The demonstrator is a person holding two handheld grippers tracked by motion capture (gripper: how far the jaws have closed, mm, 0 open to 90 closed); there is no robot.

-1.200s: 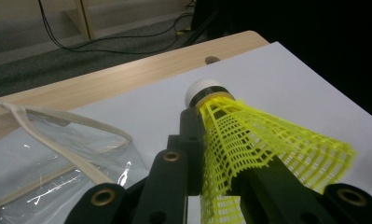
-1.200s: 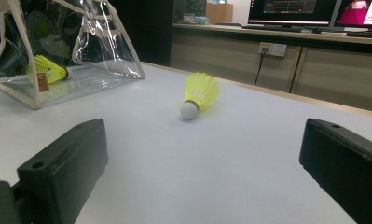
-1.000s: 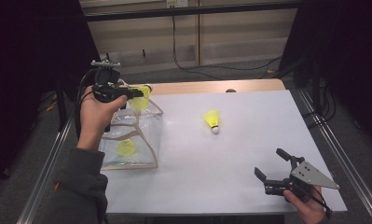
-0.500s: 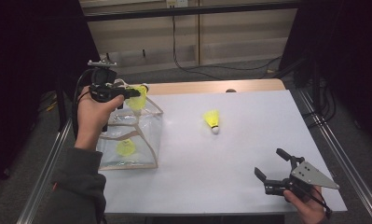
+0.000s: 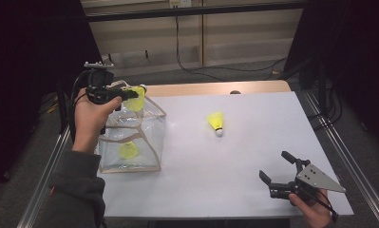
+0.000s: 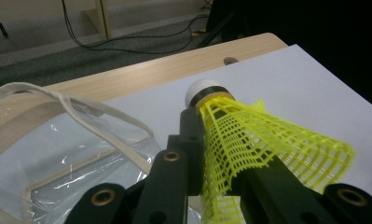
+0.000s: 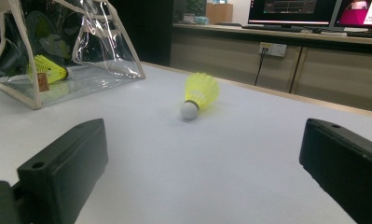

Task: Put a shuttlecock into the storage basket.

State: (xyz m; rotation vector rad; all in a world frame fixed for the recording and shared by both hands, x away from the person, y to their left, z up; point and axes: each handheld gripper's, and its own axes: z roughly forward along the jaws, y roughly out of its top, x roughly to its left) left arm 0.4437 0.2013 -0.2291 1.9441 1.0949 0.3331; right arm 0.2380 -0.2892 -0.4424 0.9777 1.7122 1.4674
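One shuttlecock (image 5: 127, 151) already lies in the clear bag (image 5: 149, 142). Left tongs (image 5: 132, 94) clamp a second shuttlecock (image 6: 249, 140) just above the bag's open top, not dropped yet. Third shuttlecock (image 5: 216, 122) lies mid-desk (image 5: 253, 142), untouched. Right tongs (image 5: 278, 167) gape wide and empty near the desk's front edge.
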